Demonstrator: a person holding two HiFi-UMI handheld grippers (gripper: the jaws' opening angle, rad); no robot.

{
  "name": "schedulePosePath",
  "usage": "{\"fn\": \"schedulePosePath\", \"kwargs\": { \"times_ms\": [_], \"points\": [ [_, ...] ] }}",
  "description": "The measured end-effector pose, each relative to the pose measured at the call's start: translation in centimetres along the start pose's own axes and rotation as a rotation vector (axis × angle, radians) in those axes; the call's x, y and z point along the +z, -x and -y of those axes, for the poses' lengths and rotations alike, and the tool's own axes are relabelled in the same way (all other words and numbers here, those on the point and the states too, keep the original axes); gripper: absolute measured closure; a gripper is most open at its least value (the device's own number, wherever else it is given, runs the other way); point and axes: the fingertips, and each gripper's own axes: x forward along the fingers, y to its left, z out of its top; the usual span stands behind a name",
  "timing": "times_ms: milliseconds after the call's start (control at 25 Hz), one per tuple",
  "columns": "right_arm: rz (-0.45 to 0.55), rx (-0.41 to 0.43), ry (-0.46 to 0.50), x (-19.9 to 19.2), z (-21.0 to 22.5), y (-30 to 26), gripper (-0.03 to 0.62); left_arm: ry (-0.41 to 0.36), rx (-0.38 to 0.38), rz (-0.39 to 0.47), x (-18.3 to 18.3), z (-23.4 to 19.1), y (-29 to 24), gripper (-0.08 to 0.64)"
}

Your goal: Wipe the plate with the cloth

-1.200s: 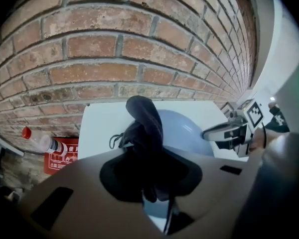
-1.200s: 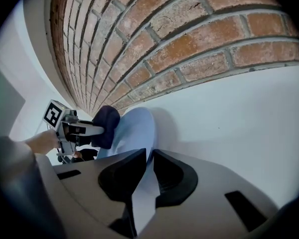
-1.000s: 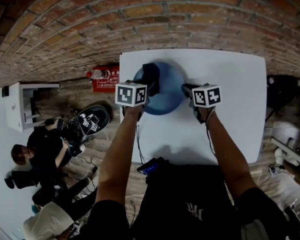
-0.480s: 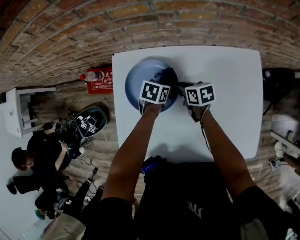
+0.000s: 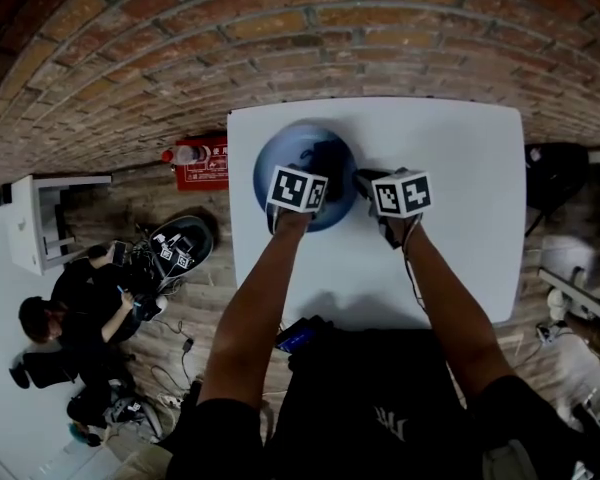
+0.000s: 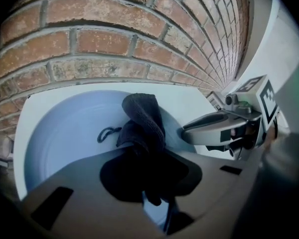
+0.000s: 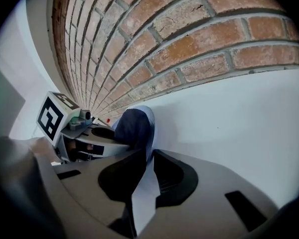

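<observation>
Your left gripper has its jaws clamped on the near end of the dark cloth, and the free end bunches up ahead of the tips, lying on the face of the blue plate. It lies toward the side of the plate nearest your other hand. Your right gripper has its jaws nearly together on the plate's rim; the pale edge runs straight through the narrow gap between the pads, so that hand is the anchor. The plate sits near the far left corner of the white table, close to the brick wall, with the two grippers side by side over its near right edge. Whether that edge is lifted off the table cannot be told. Judging by this, you are in the wiping stroke itself: the cloth is down on the plate and the plate is pinned. Most of the plate's face to the left of the cloth lies open, so the next move looks like a sweep of the cloth across to that side and round the rim. Press down enough that the bunched end flattens and drags, not rolls. Hold the right grip firm, because a sideways push could slide or spin the plate on the smooth table.
</observation>
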Motion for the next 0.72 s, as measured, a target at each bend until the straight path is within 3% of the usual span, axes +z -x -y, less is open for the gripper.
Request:
{"fn": "schedulePosePath", "kwargs": {
  "times_ms": [400, 720],
  "points": [
    [-0.006, -0.011, 0.014, 0.0, 0.0, 0.0, 0.525, 0.029, 0.093, -0.005, -2.4, -5.4, 3.3, 0.486],
    [-0.006, -0.023, 0.026, 0.1, 0.1, 0.0, 0.525, 0.037, 0.199, -0.062, -4.7, -9.8, 6.3, 0.486]
  ]
}}
